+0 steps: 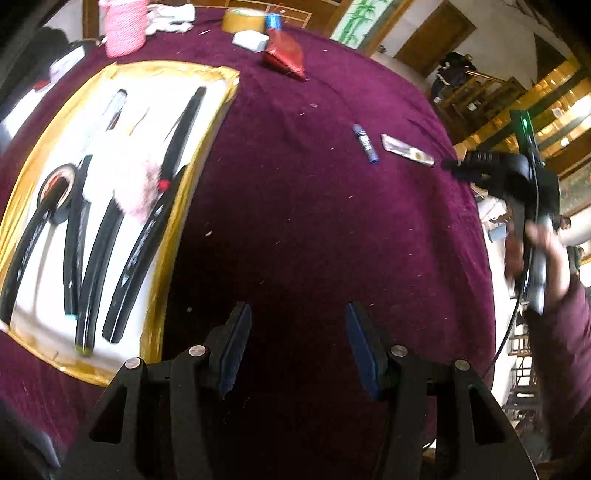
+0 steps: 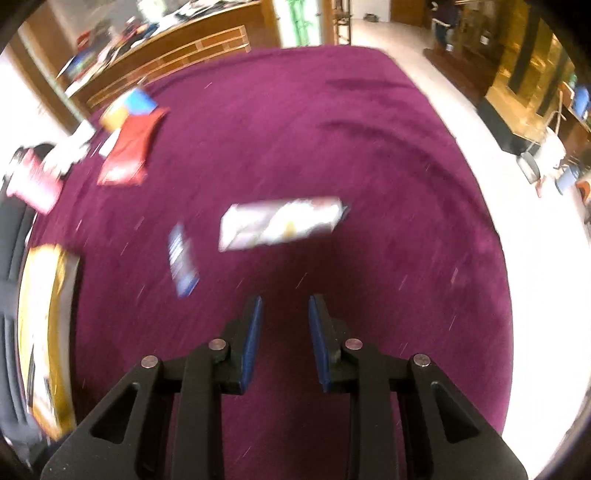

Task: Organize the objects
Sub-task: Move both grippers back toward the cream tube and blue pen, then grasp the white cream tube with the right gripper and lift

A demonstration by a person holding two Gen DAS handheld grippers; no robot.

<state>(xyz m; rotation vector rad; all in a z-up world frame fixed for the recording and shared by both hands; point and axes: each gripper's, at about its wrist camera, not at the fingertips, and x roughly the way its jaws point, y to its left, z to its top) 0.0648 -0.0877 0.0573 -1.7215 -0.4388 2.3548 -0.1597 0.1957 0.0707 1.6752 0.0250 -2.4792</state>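
Observation:
My left gripper (image 1: 299, 317) hangs open over bare purple cloth, with nothing between its blue pads. To its left lies a gold-rimmed white tray (image 1: 177, 206) holding several long black strips (image 1: 136, 258), a black tape roll (image 1: 57, 192) and a pink fluffy item (image 1: 133, 184). A blue tube (image 1: 365, 143) and a white sachet (image 1: 406, 149) lie far right on the cloth. My right gripper (image 1: 452, 164) comes in beside the sachet. In the blurred right wrist view, the right gripper (image 2: 285, 306) stands narrowly open and empty, just short of the sachet (image 2: 280, 221) and the tube (image 2: 183, 266).
At the far edge stand a pink yarn roll (image 1: 123, 27), a brown tape roll (image 1: 243, 20), a white box (image 1: 251, 40) and a red packet (image 1: 284, 55). The table drops off at the right (image 1: 484, 258). A sleeved hand (image 1: 546, 266) holds the right gripper.

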